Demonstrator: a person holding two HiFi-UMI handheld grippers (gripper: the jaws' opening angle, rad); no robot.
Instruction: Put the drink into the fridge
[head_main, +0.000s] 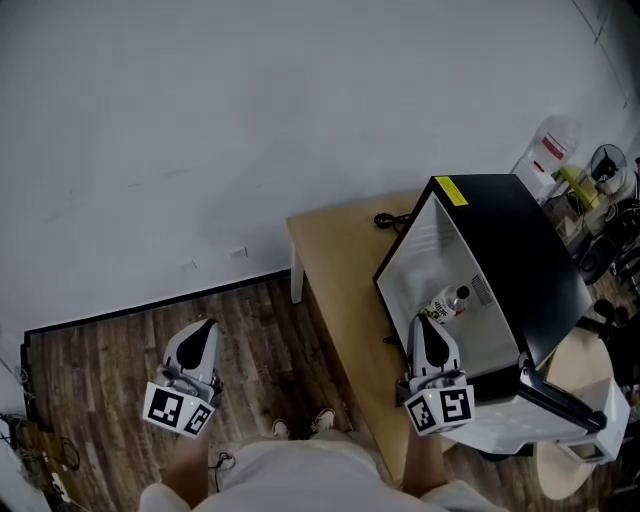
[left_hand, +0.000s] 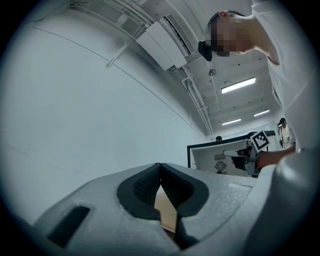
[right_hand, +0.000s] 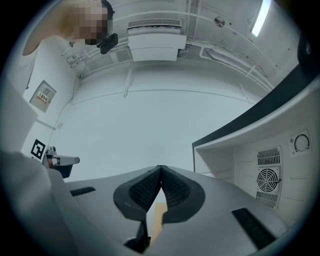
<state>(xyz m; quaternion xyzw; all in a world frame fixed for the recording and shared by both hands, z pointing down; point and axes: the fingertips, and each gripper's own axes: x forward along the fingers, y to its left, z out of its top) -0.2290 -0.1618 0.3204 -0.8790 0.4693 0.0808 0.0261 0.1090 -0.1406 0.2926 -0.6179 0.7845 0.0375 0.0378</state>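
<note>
The drink (head_main: 447, 303) stood inside the open fridge (head_main: 530, 250) on the table (head_main: 335, 260). My right gripper (head_main: 430, 325), pressed together and empty, hung at the fridge's front edge. My left gripper (head_main: 204, 328), likewise closed, hung over open floor (head_main: 110, 370).

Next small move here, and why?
Probably draw the right gripper back from the fridge and toward its open door to push it shut: the bottle already sits inside, and that gripper's jaws are closed on nothing.
</note>
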